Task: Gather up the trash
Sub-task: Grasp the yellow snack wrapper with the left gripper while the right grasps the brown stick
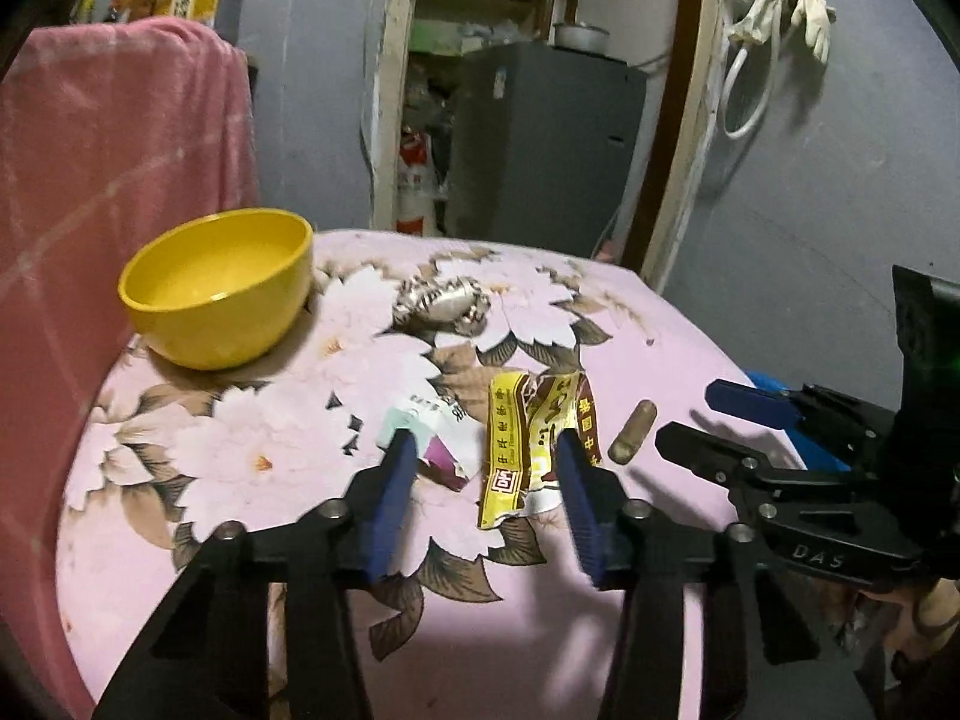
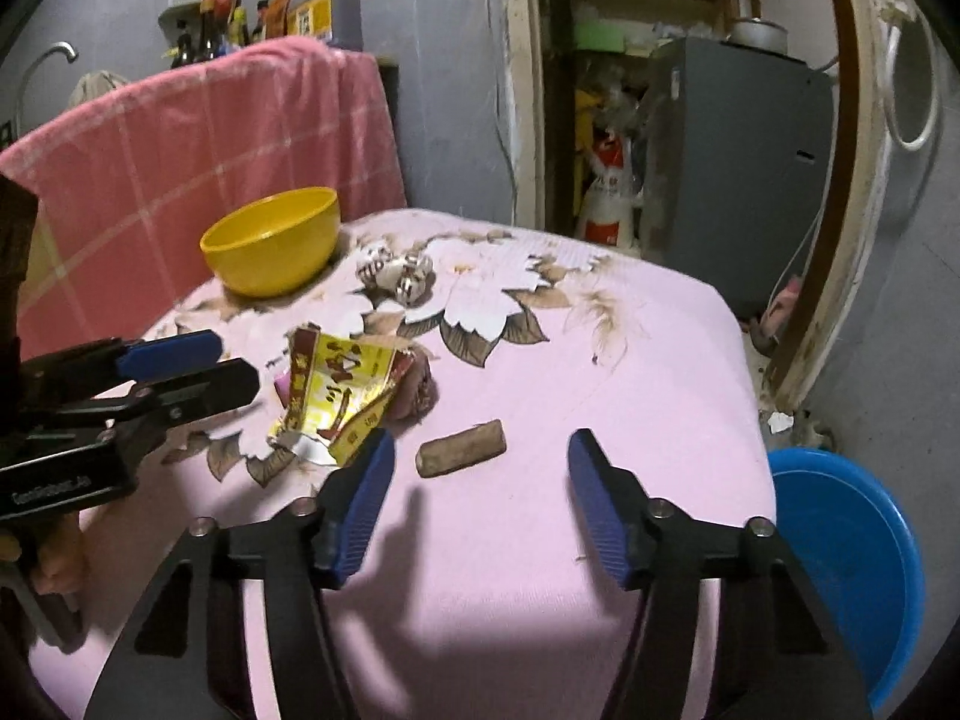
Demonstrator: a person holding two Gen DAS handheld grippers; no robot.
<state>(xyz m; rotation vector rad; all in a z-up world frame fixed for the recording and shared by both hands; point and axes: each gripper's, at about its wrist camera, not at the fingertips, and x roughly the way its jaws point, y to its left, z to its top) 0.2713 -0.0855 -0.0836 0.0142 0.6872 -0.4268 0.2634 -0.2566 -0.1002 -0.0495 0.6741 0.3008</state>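
A yellow-and-brown torn wrapper (image 1: 531,447) (image 2: 336,396) lies on the pink flowered tablecloth (image 1: 300,432) (image 2: 600,360). A white-and-purple torn packet (image 1: 438,435) lies just left of it. A brown stick-like scrap (image 1: 631,432) (image 2: 461,455) lies to its right. A crumpled silver wrapper (image 1: 444,303) (image 2: 399,273) lies near the yellow bowl (image 1: 219,285) (image 2: 273,246). My left gripper (image 1: 486,450) is open, its fingers either side of the two wrappers. My right gripper (image 2: 480,447) is open around the brown scrap, slightly above it.
A pink towel (image 1: 108,180) (image 2: 198,150) hangs behind the table on the left. A blue basin (image 2: 846,564) sits on the floor to the right of the table. A doorway with a grey appliance (image 1: 540,138) is behind.
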